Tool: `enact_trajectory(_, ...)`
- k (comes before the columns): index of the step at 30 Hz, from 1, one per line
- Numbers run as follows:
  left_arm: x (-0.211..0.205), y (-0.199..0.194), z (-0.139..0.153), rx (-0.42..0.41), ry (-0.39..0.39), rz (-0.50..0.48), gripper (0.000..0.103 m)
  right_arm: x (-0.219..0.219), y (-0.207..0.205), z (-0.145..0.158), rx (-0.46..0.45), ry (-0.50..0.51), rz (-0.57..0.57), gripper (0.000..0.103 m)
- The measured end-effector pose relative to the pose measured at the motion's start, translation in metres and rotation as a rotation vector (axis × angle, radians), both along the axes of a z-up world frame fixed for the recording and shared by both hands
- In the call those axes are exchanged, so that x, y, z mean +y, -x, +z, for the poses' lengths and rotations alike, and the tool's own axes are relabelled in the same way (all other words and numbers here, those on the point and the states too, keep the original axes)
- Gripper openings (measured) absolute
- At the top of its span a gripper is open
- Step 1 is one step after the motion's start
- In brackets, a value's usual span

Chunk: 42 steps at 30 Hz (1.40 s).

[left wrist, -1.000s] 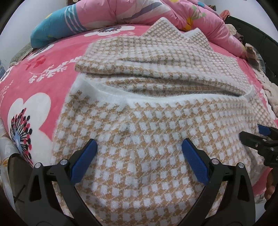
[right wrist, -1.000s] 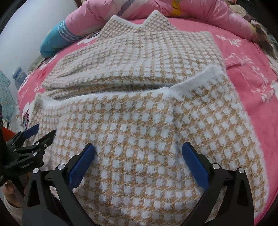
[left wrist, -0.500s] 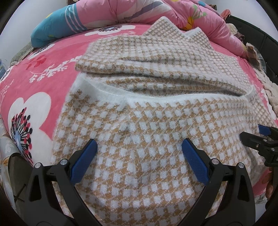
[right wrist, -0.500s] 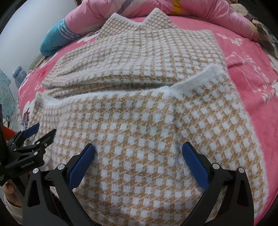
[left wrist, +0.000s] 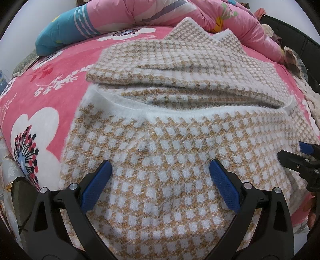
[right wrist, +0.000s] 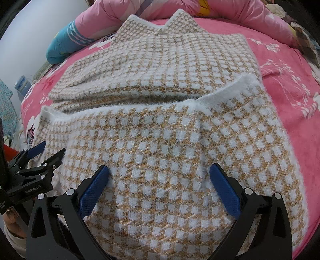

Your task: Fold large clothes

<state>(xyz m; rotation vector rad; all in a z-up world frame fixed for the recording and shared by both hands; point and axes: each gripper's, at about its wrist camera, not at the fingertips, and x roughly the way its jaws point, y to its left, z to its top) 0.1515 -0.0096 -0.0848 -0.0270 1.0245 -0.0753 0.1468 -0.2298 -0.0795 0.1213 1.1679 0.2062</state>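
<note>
A fuzzy tan-and-white checked sweater (left wrist: 170,140) (right wrist: 160,140) lies on the bed. Its near part is folded up over the rest, and the white hem band (left wrist: 200,112) (right wrist: 140,108) runs across the middle. My left gripper (left wrist: 160,170) stands open just above the folded near part, with nothing between its blue pads. My right gripper (right wrist: 160,170) is open the same way over the sweater's right half. Each gripper shows in the other's view: the right gripper (left wrist: 296,158) at the right edge, the left gripper (right wrist: 46,154) at the left edge. Two collar points (right wrist: 180,18) lie at the far end.
The sweater rests on a pink floral blanket (left wrist: 50,90) (right wrist: 290,90). A rolled pink quilt (left wrist: 140,12) with a blue end (left wrist: 60,38) lies along the far side. A dark frame with clothes (left wrist: 290,34) stands far right. A hand (right wrist: 12,230) holds the left gripper.
Almost nothing differs. Both grippers stay open over the sweater, and the garment has not shifted.
</note>
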Motion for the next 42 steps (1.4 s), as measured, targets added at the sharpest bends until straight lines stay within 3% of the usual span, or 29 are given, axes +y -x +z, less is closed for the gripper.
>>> enact_trajectory(12, -0.001, 0.003, 0.008, -0.006, -0.019, -0.029, 0.095, -0.004, 0.006, 0.001, -0.013, -0.020, 0.049, 0.097)
enact_trajectory(21, 0.015, 0.011, 0.057, -0.136, -0.028, -0.010, 0.095, -0.004, 0.013, 0.004, 0.001, -0.015, 0.098, 0.097)
enact_trajectory(28, 0.016, 0.002, 0.087, -0.181, -0.045, -0.025, 0.095, -0.004, 0.012, 0.005, 0.023, -0.015, 0.128, 0.097)
enact_trajectory(42, -0.006, -0.036, 0.092, -0.172, -0.055, -0.057, 0.095, -0.001, 0.011, 0.016, 0.027, 0.027, 0.173, 0.097)
